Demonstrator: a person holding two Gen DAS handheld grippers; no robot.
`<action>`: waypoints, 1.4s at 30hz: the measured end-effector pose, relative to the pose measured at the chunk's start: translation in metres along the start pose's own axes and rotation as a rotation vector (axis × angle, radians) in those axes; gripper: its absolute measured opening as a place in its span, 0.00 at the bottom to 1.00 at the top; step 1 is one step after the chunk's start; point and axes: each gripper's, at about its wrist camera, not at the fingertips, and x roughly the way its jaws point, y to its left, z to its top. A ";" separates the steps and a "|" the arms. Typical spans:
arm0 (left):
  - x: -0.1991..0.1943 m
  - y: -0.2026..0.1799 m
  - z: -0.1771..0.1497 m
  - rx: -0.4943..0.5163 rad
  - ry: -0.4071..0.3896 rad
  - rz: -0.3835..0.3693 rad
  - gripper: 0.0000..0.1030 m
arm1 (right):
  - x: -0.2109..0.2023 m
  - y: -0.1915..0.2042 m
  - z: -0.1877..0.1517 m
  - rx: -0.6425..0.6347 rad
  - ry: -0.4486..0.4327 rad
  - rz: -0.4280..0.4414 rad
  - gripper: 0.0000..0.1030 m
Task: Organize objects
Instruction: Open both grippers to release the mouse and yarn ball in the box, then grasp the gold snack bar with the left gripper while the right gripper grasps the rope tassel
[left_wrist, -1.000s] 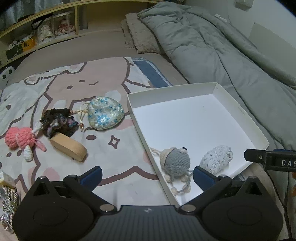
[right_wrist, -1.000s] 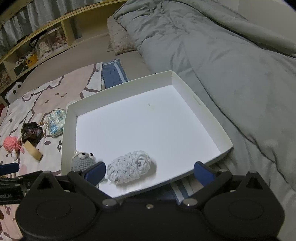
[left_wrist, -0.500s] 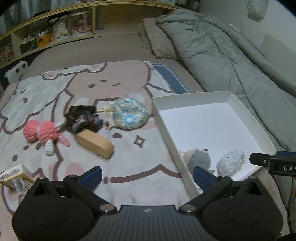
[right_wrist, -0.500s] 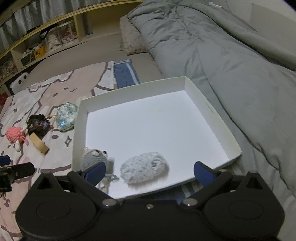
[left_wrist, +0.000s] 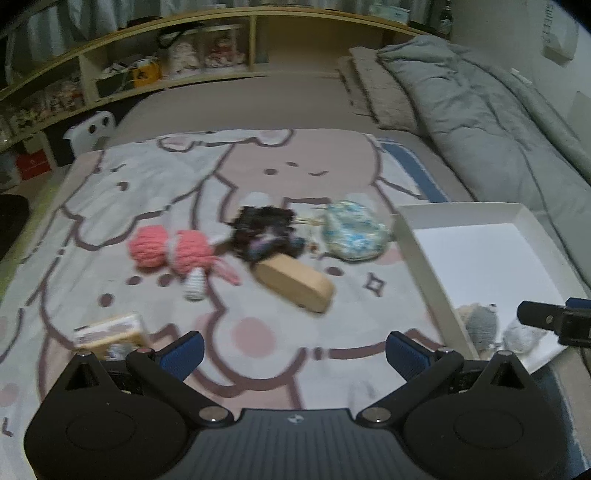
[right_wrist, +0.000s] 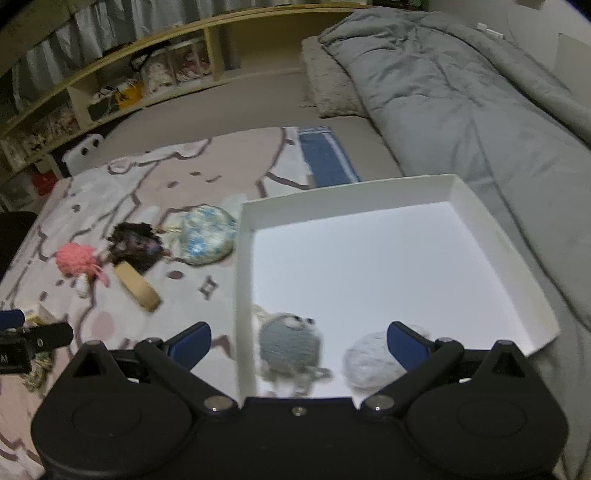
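A white box (right_wrist: 491, 225) lies on the bed with a grey crochet toy (right_wrist: 288, 347) and a white-grey yarn ball (right_wrist: 365, 363) at its near edge. On the cartoon blanket lie a pink crochet toy (left_wrist: 173, 251), a dark scrunchie-like clump (left_wrist: 264, 230), a wooden block (left_wrist: 295, 284), a blue floral pouch (left_wrist: 352, 229) and a small yellow box (left_wrist: 110, 330). My left gripper (left_wrist: 293, 354) is open and empty above the blanket, short of the wooden block. My right gripper (right_wrist: 297, 341) is open and empty over the box's near edge.
A grey duvet (right_wrist: 480, 92) covers the bed's right side. A wooden shelf (left_wrist: 147, 74) with clutter runs along the back. A blue-striped cloth (right_wrist: 325, 155) lies beyond the box. The box also shows in the left wrist view (left_wrist: 421, 240).
Both grippers have swung left. The left view now centres on the blanket items instead of the box. The right gripper has moved left along the box's near edge. Both stay open.
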 end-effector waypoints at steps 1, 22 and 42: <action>-0.001 0.007 0.000 -0.007 -0.002 0.006 1.00 | 0.000 0.003 0.000 0.002 -0.002 0.005 1.00; -0.006 0.127 0.005 -0.145 -0.105 0.137 1.00 | 0.018 0.107 -0.017 -0.066 -0.062 0.164 1.00; 0.018 0.174 -0.005 -0.215 -0.045 0.139 0.99 | 0.090 0.214 -0.060 0.122 0.136 0.470 1.00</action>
